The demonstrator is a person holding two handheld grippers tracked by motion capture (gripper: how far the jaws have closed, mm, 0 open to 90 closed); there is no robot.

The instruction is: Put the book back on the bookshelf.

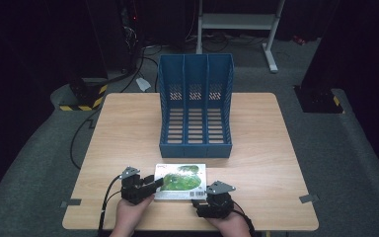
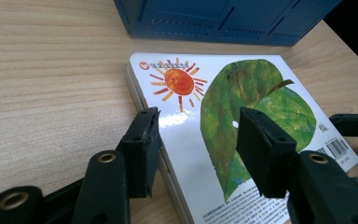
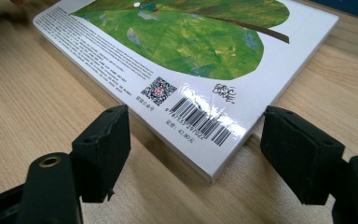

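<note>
High view: book (image 1: 181,181) lies flat at the near table (image 1: 128,128) edge, just in front of the blue rack (image 1: 196,106). Left gripper (image 1: 154,186) sits at its left edge, right gripper (image 1: 201,203) at its near right corner.

Left gripper view: left gripper (image 2: 196,135) is part open, one jaw off the spine side, the other over the cover; pads look clear of the book (image 2: 242,140), nothing held. Glossy board cover reads stiff, light and slippery, so pinch across the thickness at an edge.

Right gripper view: right gripper (image 3: 193,140) is wide open, straddling the barcode corner of the book (image 3: 191,51), apart from it. This view alone shows the corner's thickness.
</note>
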